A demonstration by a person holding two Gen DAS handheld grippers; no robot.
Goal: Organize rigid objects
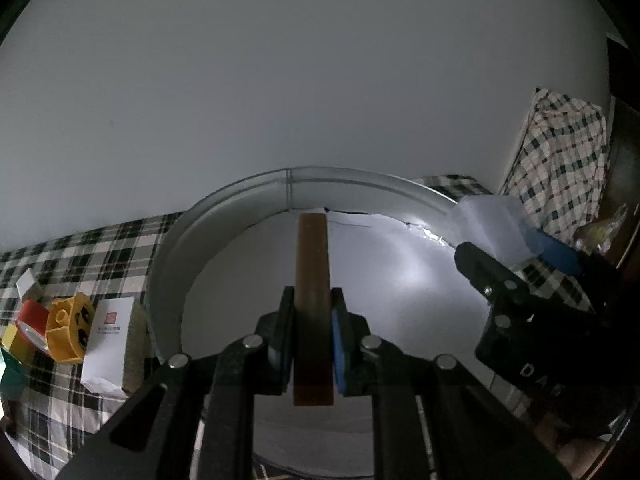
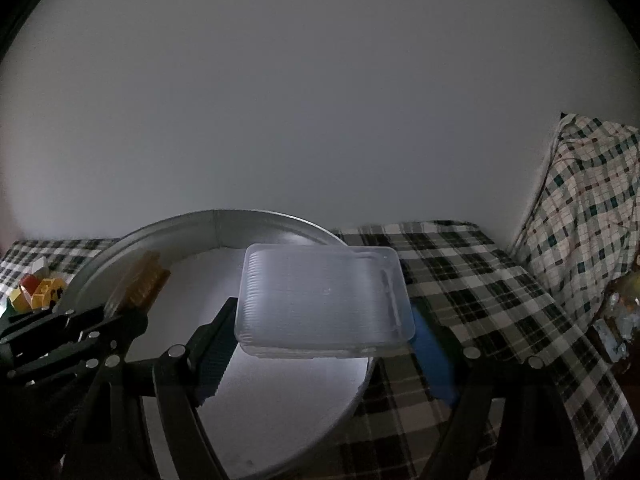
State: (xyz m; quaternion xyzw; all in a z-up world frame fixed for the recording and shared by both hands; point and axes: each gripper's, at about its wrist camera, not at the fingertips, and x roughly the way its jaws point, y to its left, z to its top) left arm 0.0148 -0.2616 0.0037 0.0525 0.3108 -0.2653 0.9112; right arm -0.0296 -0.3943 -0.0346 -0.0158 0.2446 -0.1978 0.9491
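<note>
My left gripper (image 1: 312,300) is shut on a flat amber-brown ridged bar (image 1: 312,248) and holds it edge-up over a round metal tray (image 1: 240,188) lined with white. In the right wrist view the same bar (image 2: 140,280) hangs above the tray's left rim (image 2: 192,220), with the left gripper (image 2: 116,308) behind it. My right gripper (image 2: 324,320) stands wide, its pads pressed on the two sides of a translucent plastic box (image 2: 324,300) held above the tray's right edge. From the left wrist view, that box (image 1: 488,224) and the right gripper (image 1: 508,248) are at the tray's right side.
A yellow toy block (image 1: 68,328), a red tape roll (image 1: 32,320), a white carton (image 1: 110,340) and a green piece (image 1: 12,376) lie left of the tray on a plaid cloth (image 2: 460,280). A plaid pillow (image 1: 560,152) leans at the right. A white wall stands behind.
</note>
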